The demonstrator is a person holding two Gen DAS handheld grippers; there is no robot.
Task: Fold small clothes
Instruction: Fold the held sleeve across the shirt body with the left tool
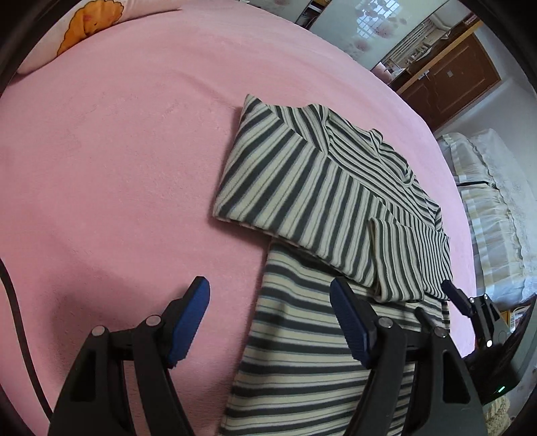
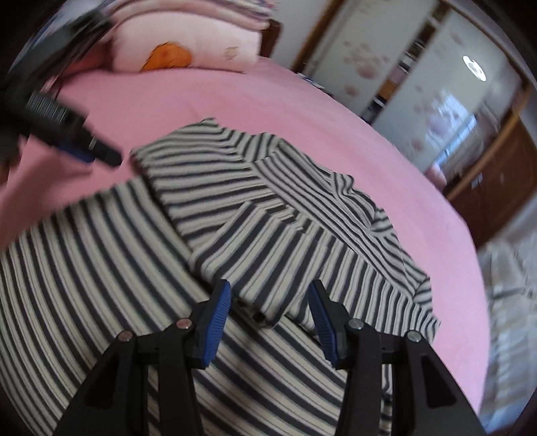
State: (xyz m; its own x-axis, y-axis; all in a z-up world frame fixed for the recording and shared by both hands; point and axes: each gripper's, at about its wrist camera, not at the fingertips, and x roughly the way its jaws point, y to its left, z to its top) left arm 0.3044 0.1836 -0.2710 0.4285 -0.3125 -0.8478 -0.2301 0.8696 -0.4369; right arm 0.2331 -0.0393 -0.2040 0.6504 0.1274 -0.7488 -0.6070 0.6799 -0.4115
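Left hand-held gripper [image 1: 270,302] open at lower centre of the left wrist view, nothing between the pads, straddling the left edge of the striped shirt [image 1: 322,208]. Right hand-held gripper [image 2: 270,302] open too at lower centre of the right wrist view, bracketing a folded-in sleeve end [image 2: 265,302] without pinching it (blur makes contact hard to judge).

Shirt lying right of centre on the pink bed [image 1: 117,167], both sleeves folded in, lower body stretching toward the bottom of the frame.

Probably next: bottom hem up over the chest. Best done by pinching both hem corners at matched height, lifting just clear, carrying level, laying the hem square to the collar, then smoothing outward.

Pillow [image 1: 90,26] with an orange print at upper left; wardrobe doors [image 2: 419,84] and brown cabinets [image 1: 459,80] at upper right.
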